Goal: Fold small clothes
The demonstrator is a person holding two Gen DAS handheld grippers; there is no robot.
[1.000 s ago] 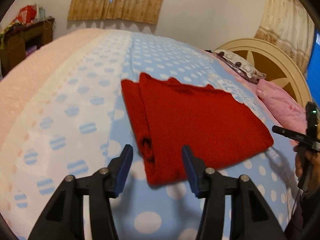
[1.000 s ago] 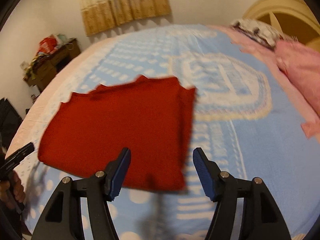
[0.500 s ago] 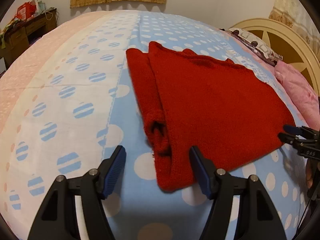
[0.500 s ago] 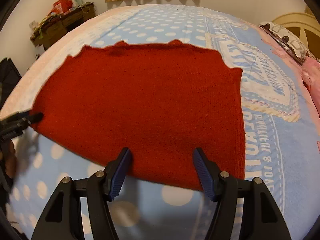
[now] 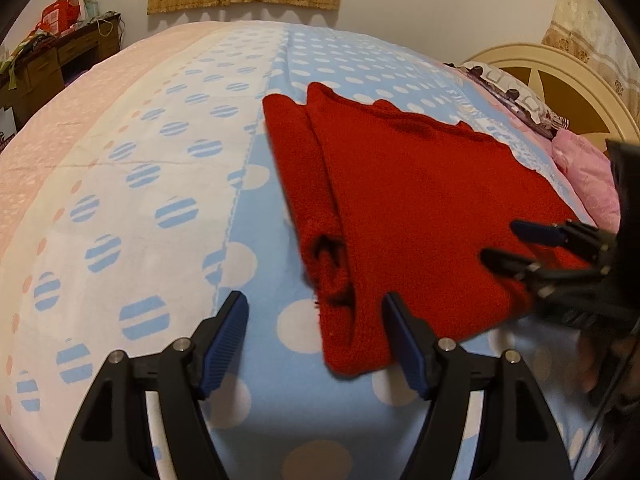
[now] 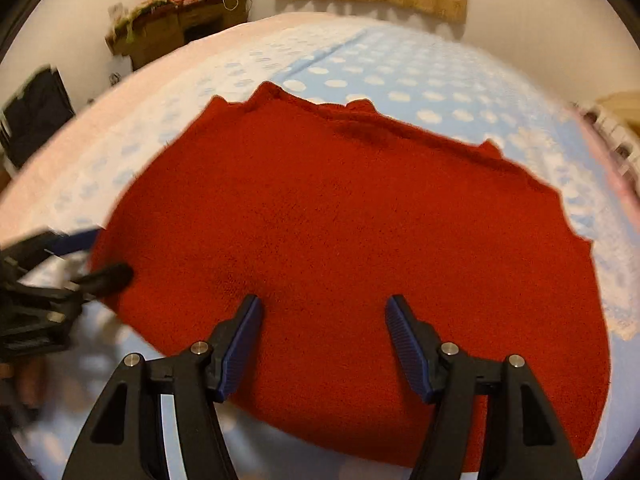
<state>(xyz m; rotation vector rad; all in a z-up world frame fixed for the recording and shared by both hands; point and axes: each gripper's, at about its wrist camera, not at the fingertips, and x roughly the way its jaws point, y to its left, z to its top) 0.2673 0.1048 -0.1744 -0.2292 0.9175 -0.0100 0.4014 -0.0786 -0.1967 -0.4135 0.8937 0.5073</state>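
Knitwear is what I have under both tools: a red garment [image 5: 420, 208] lies already partly folded on the dotted blue bedspread [image 5: 256, 380], one side turned in along its left edge, with a rolled sleeve end showing near the front corner. My left gripper [image 5: 316, 340] sits at that front corner; its jaws have just been opening and now stand apart, the corner of the garment between them but the pads not pressing on it. My right gripper [image 6: 323, 346] hovers spread over the near hem, nothing pinched. I judge the step in hand to be taking the near edge for the next fold. To do it well, I want each gripper at a matching spot on the hem, low enough to catch every layer including the tucked side, and both closing together so the fold lifts square rather than skewed.
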